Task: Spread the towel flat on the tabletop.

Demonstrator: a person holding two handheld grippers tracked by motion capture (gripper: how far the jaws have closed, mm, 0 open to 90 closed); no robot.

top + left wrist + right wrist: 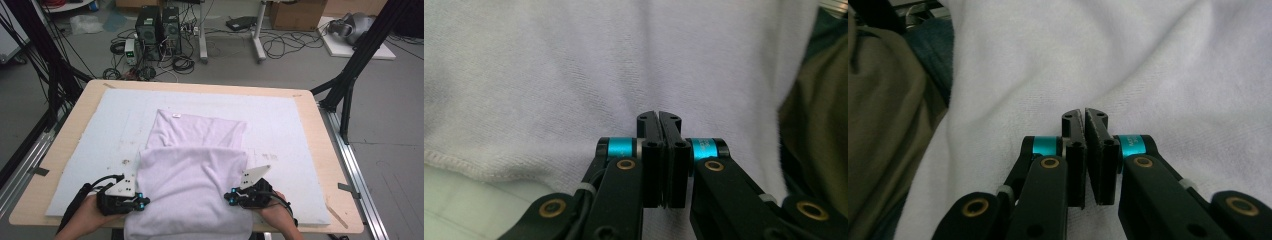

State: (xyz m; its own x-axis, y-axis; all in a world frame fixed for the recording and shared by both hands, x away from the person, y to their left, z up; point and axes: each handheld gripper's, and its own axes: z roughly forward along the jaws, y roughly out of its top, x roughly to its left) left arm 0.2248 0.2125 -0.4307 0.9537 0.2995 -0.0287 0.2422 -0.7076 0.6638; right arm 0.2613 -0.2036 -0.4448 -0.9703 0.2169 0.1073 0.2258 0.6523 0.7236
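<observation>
A white towel (192, 170) lies on the pale foam mat (100, 130), its far part flat, a fold lying across it and its near end hanging over the table's front edge. My left gripper (144, 202) sits at the towel's left edge near the front, and my right gripper (227, 196) at its right edge. In the left gripper view the jaws (658, 116) are pressed together with terry cloth (574, 75) puckering toward their tips. The right gripper view has the jaws (1083, 114) closed too, creases of towel (1148, 65) running to them.
The mat covers most of a wooden table (320, 150). Black frame posts (350, 85) stand at the table's far corners, with computers and cables (157, 35) on the floor beyond. The person's olive clothing (883, 125) is close behind the towel's hanging end.
</observation>
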